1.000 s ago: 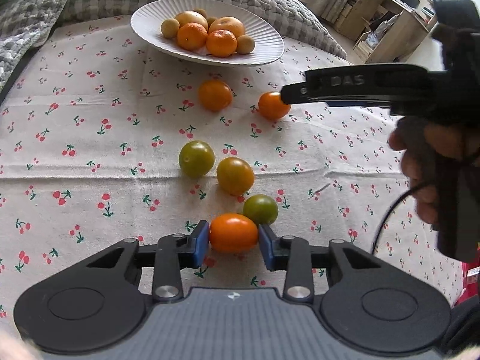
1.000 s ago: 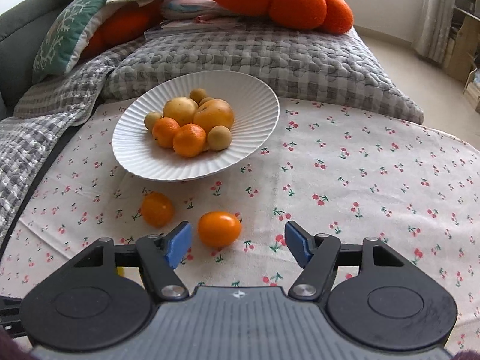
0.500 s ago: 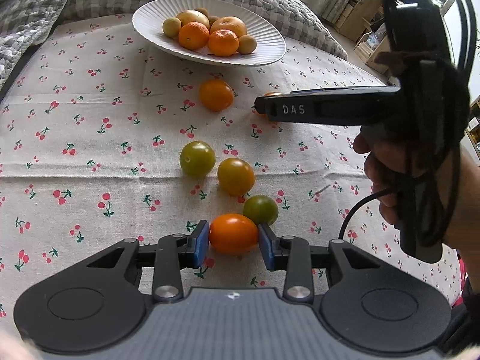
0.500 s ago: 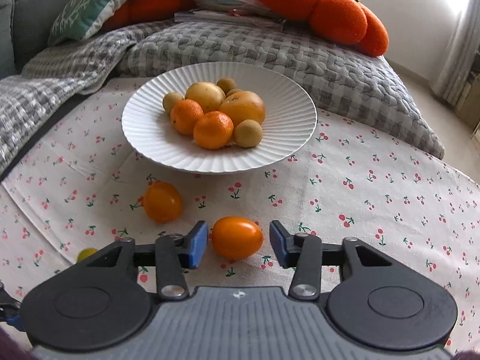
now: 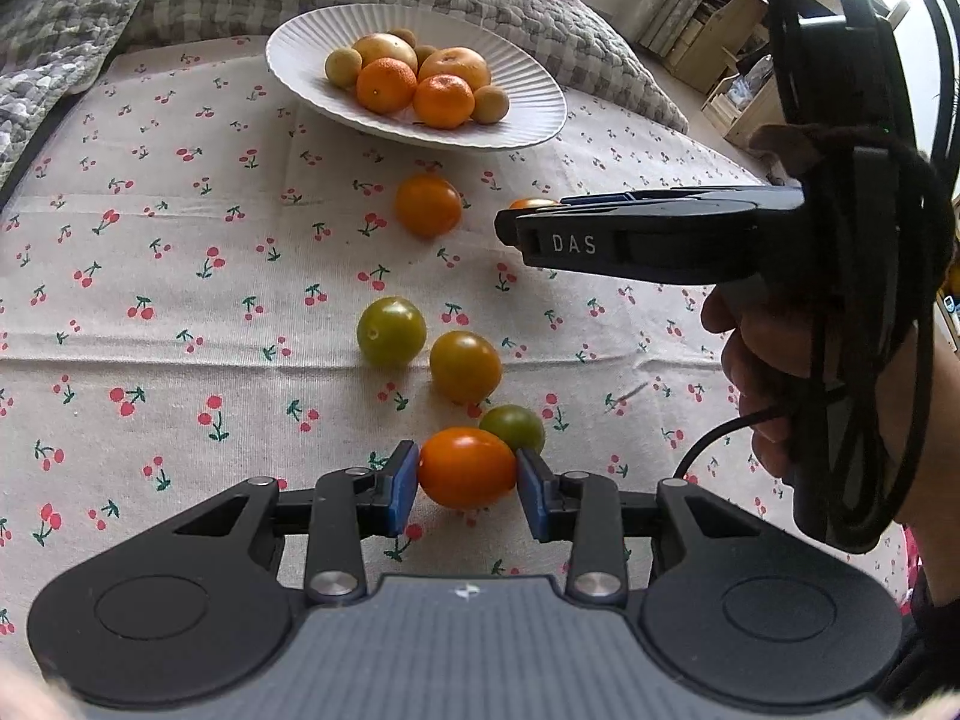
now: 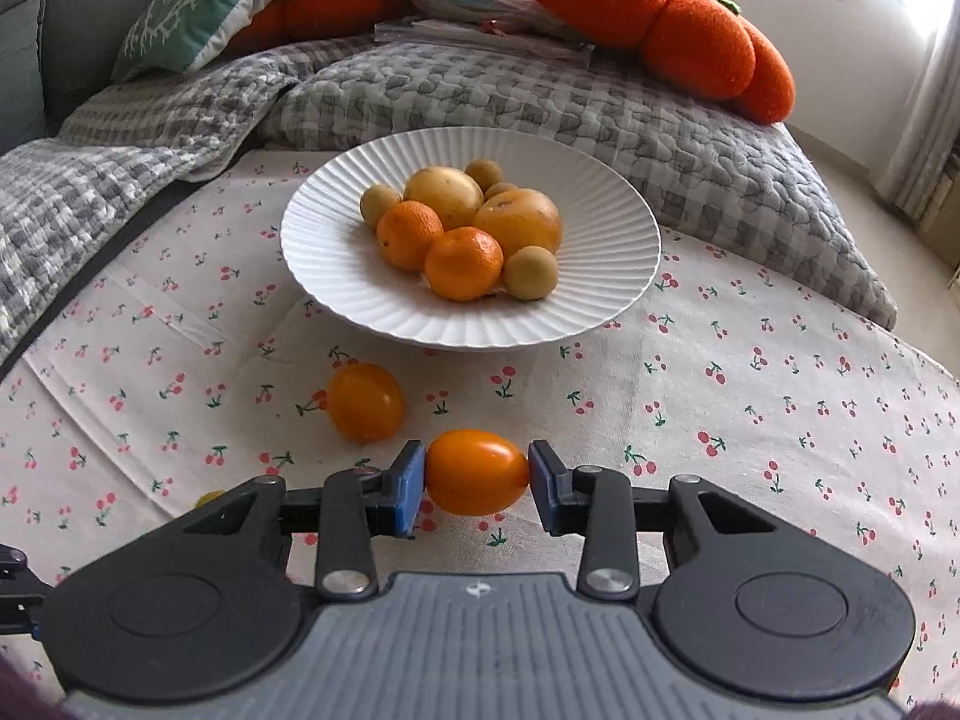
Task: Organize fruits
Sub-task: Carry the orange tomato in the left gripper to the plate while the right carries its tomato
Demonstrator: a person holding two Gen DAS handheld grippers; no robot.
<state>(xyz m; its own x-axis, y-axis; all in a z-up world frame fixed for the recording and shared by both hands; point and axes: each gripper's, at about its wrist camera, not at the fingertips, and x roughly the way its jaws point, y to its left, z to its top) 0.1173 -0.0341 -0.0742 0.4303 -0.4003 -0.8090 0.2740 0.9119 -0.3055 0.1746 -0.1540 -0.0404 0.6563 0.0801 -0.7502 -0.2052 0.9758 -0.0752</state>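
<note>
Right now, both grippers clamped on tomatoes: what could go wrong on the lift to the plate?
1. The left gripper holds an orange tomato touching a green tomato; lifting may set the green one rolling.
2. Both pads pinch smooth, soft fruit; the right gripper, whose jaws have just closed, could squash or squirt out its orange tomato.
3. The white plate already holds a pile; a dropped tomato may roll off.

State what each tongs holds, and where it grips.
Left tongs: an orange tomato, pinched at its two ends. Right tongs: another orange tomato, likewise end to end.

Cherry-print tablecloth (image 6: 750,420), white ribbed plate (image 6: 600,300), orange tomatoes (image 6: 365,401)
</note>
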